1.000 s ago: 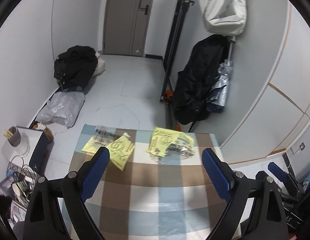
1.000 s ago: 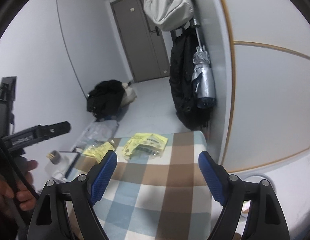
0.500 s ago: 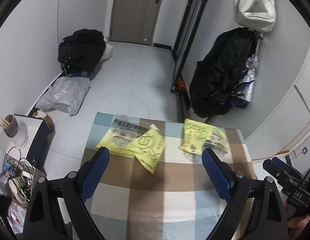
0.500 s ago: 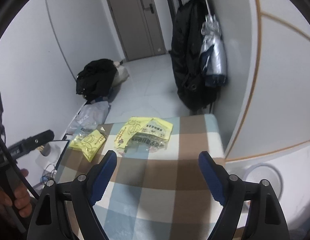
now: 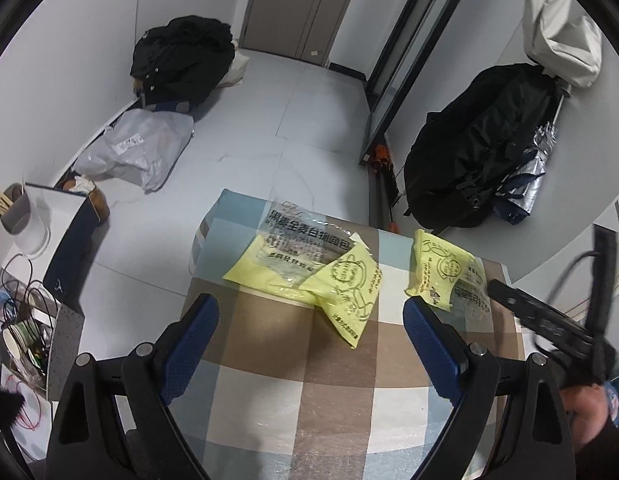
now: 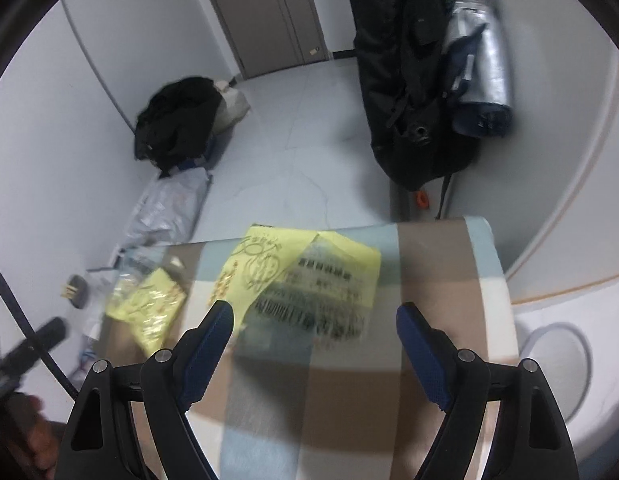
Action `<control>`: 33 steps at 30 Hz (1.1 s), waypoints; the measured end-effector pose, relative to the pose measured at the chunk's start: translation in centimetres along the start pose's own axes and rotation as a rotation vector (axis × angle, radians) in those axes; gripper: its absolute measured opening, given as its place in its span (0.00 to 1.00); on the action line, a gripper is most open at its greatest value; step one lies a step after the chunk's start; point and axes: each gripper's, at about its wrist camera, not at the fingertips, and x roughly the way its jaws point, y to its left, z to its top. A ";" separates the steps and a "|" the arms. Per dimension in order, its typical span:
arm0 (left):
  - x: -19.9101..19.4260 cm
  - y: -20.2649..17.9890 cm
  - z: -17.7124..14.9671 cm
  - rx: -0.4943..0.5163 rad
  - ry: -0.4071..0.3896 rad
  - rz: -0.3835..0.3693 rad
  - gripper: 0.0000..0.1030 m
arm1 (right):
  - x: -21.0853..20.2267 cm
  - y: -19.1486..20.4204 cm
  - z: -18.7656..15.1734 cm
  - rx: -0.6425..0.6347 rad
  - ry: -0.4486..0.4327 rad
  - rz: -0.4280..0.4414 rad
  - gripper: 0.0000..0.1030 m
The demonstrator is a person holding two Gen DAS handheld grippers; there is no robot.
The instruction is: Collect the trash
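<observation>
1. Left tool [image 5: 309, 320] is hanging over the bench [image 5: 269, 412] with jaws spread wide, blue pads [image 5: 189, 344] gripping nothing, pointing down at a slant toward the far end.
2. Right tool [image 6: 313, 330] is also standing wide with nothing between its jaws; its view is motion-blurred. It is showing as a dark body [image 5: 549, 320] at the right edge of the left wrist view, with a hand [image 5: 589, 412] under it.
3. Bench is wearing a checked cloth in brown, pale blue and white.
4. Trash is lying at the far end of the bench: two yellow-and-clear plastic bread bags with black print.
5. Left bread bag [image 5: 309, 268] is lying crumpled, clear part toward the far edge, yellow corner pointing back at the left tool. It is sitting ahead of the left tool's gap, nearer the right pad, not touching either pad.
6. Right bread bag [image 6: 305, 280] is lying just ahead of the right tool, between its pads in line of sight, near edge by the left pad; contact can't be told through the blur. Same bag [image 5: 449, 276] is appearing right of the first one in the left view, apart from it.
7. Beyond the bench: light floor [image 5: 309, 120], black jacket pile [image 5: 181, 60] by the left wall, grey plastic sack [image 5: 137, 152] next to it, black coat [image 5: 481, 148] and silver folded umbrella [image 5: 529, 184] hanging at right, grey door [image 5: 301, 4] at the back.
</observation>
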 end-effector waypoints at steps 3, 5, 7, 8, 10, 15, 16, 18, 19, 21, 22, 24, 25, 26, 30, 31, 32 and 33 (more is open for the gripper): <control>0.4 0.5 0.1 -0.008 0.020 0.011 0.89 | 2.1 1.2 0.6 -0.048 0.015 -0.026 0.81; 0.7 0.6 0.0 -0.012 0.034 0.009 0.89 | 3.4 1.7 0.9 -0.050 0.022 -0.039 0.81; 0.7 0.7 0.0 -0.012 0.041 0.005 0.89 | 4.5 1.9 1.0 -0.054 0.030 -0.082 0.81; 0.7 0.7 0.0 -0.011 0.041 0.006 0.89 | 5.0 2.0 1.1 -0.061 0.032 -0.096 0.81; 0.7 0.8 -0.1 -0.011 0.043 0.003 0.89 | 5.6 2.1 1.2 -0.069 0.030 -0.127 0.81; 1.0 1.1 0.0 -0.021 0.058 -0.001 0.89 | 6.3 2.1 1.1 -0.083 0.035 -0.144 0.81; 1.0 1.2 0.0 -0.022 0.059 -0.002 0.89 | 6.4 2.3 1.1 -0.102 0.040 -0.153 0.78; 1.1 1.2 0.0 -0.025 0.062 -0.001 0.89 | 6.4 2.6 1.0 -0.136 0.043 -0.154 0.67; 1.1 1.2 0.0 -0.023 0.065 -0.006 0.89 | 6.5 2.9 1.0 -0.157 0.039 -0.161 0.61; 1.1 1.3 -0.1 -0.025 0.067 -0.007 0.89 | 6.4 3.2 0.6 -0.192 0.033 -0.170 0.52; 1.1 1.3 -0.1 -0.026 0.069 -0.008 0.89 | 6.2 3.3 0.4 -0.203 0.028 -0.163 0.42; 1.2 1.3 -0.1 -0.029 0.073 -0.010 0.89 | 6.0 3.5 0.1 -0.216 0.022 -0.152 0.26; 1.2 1.4 -0.1 -0.031 0.074 -0.012 0.89 | 5.9 3.4 -0.1 -0.218 0.020 -0.152 0.22; 1.3 1.4 -0.1 -0.034 0.076 -0.012 0.89 | 5.9 3.5 -0.2 -0.221 0.019 -0.146 0.17; 1.2 1.4 -0.2 -0.035 0.077 -0.013 0.89 | 5.6 3.5 -0.6 -0.238 0.023 -0.105 0.00; 1.2 1.4 -0.1 -0.033 0.075 -0.012 0.89 | 5.6 3.4 -0.7 -0.234 0.028 -0.090 0.00; 1.3 1.4 -0.1 -0.032 0.077 -0.016 0.89 | 5.5 3.3 -0.7 -0.230 0.033 -0.078 0.00; 1.3 1.4 -0.2 -0.032 0.078 -0.014 0.89 | 5.4 3.3 -0.8 -0.227 0.039 -0.068 0.00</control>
